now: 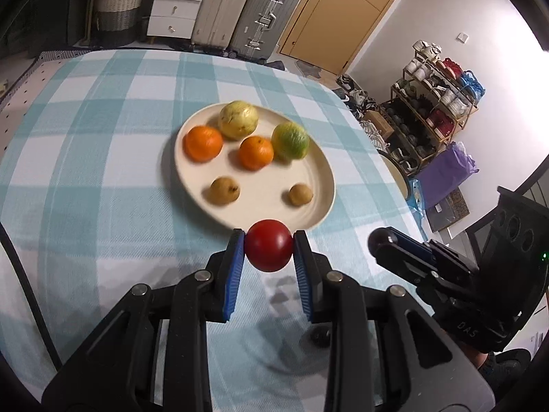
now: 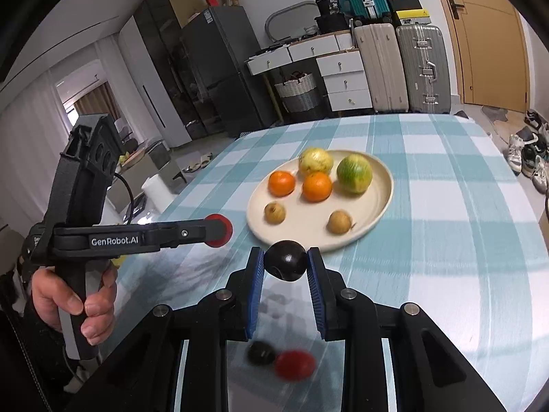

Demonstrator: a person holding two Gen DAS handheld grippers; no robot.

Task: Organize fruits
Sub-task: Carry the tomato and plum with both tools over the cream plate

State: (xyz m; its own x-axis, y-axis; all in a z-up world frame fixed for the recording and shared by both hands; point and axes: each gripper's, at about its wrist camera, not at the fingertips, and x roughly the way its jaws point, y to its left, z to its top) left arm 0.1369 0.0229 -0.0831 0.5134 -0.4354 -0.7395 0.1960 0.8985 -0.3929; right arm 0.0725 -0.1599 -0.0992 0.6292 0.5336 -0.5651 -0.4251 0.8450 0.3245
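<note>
Left tool (image 1: 268, 245) pinching red fruit (image 1: 268, 245) | right tool (image 2: 285, 261) pinching dark fruit (image 2: 285, 261) | plate (image 2: 374, 219) just beyond

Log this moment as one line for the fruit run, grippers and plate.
left gripper: shut on red fruit | right gripper: shut on dark fruit | plate: six fruits | loose on tablecloth: two
</note>
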